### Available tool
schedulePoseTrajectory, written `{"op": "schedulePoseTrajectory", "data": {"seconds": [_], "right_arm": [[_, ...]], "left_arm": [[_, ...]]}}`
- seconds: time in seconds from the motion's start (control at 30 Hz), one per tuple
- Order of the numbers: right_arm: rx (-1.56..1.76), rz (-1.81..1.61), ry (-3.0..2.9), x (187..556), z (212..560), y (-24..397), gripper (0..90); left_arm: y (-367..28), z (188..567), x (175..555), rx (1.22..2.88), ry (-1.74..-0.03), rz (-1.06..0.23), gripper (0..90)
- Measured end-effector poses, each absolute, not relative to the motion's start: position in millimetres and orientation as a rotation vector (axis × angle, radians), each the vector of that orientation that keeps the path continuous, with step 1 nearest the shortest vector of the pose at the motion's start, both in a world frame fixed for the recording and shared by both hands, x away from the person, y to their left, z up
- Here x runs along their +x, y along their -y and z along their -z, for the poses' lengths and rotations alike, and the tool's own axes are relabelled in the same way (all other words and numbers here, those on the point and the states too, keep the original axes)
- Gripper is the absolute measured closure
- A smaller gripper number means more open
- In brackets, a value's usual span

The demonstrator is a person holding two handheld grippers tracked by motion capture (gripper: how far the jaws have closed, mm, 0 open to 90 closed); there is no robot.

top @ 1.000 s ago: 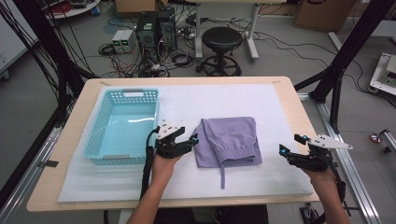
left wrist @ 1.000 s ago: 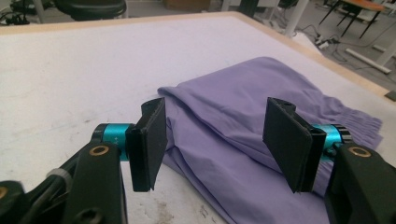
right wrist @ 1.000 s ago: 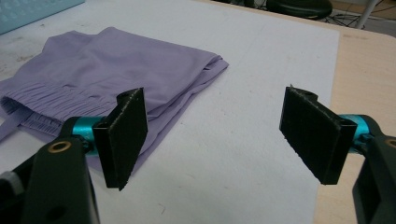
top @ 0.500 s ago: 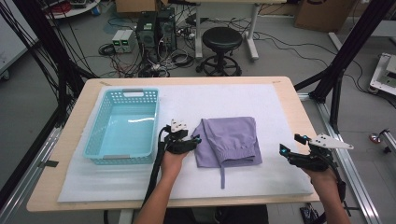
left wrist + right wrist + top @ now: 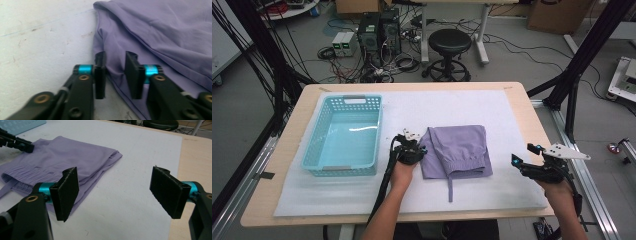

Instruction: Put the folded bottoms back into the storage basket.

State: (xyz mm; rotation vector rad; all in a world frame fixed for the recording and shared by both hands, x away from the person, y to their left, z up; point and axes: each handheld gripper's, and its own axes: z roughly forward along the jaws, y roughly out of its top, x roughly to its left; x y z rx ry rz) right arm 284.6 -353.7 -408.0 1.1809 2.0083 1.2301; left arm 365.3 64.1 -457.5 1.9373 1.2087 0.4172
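Note:
A folded purple garment (image 5: 459, 150) lies on the white mat (image 5: 512, 120), its drawstring (image 5: 450, 187) trailing toward the front. My left gripper (image 5: 421, 149) is at the garment's left edge. In the left gripper view its jaws (image 5: 115, 75) stand a little apart, straddling a fold of the purple cloth (image 5: 162, 37) with a gap still showing. My right gripper (image 5: 524, 154) hovers wide open over the mat's right side, apart from the garment. In the right gripper view the jaws (image 5: 115, 187) hold nothing, and the garment (image 5: 62, 155) lies ahead to the left, with the left gripper (image 5: 17, 143) at its far edge.
A light blue plastic basket (image 5: 340, 171) stands on the mat left of the garment, close beside my left hand. The wooden table edge (image 5: 537, 125) runs along the right. Behind the table are a stool (image 5: 451, 45) and cables on the floor.
My left gripper has moved right, up to the garment's left edge, with its jaws now around the fold. The right gripper has stayed in place.

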Motion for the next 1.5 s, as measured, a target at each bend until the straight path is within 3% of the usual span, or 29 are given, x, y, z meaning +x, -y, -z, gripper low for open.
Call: {"op": "schedulePoseTrajectory", "data": {"seconds": [0.03,0.13,0.77,1.03,1.3,1.5], "right_arm": [[1.180,-1.231,-2.005,285,408,354,23.8],[1.181,-1.233,-1.999,285,408,356,23.8],[1.198,-1.245,-1.991,284,409,361,23.8],[1.202,-1.246,-1.990,283,409,362,23.8],[1.208,-1.246,-1.991,282,409,362,23.8],[1.199,-1.243,-1.995,283,409,362,23.8]], "left_arm": [[-61,458,364,1.929,-1.198,-0.404,87.1],[-58,458,364,1.920,-1.186,-0.385,88.0],[-18,433,359,1.710,-1.016,-0.204,88.4],[-17,441,363,1.770,-1.057,-0.231,87.3],[-22,452,366,1.829,-1.192,-0.280,46.1],[-29,455,366,1.842,-1.256,-0.317,37.0]]}}
